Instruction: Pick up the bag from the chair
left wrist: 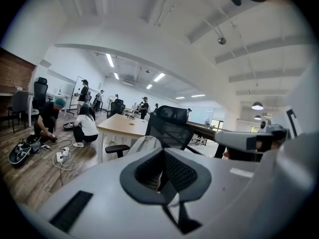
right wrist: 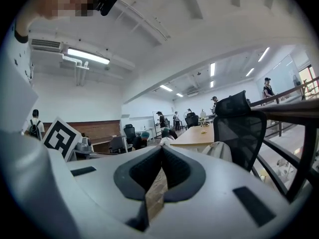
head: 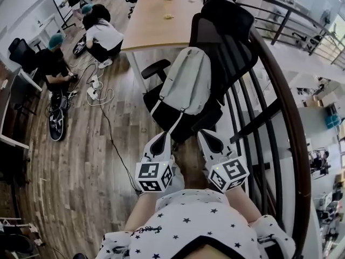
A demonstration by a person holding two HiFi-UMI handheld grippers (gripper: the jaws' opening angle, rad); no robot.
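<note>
on the black chair (head: 226,53) ahead, the pale bag (head: 186,82) leans against the backrest, so the left gripper (head: 160,137) and right gripper (head: 209,137), both empty with jaws together, should open before reaching its top.

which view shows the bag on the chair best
The head view: the whole grey bag shows, leaning on the black chair, straps hanging. The left gripper view shows only the bag's top; the right gripper view, a small part.
</note>
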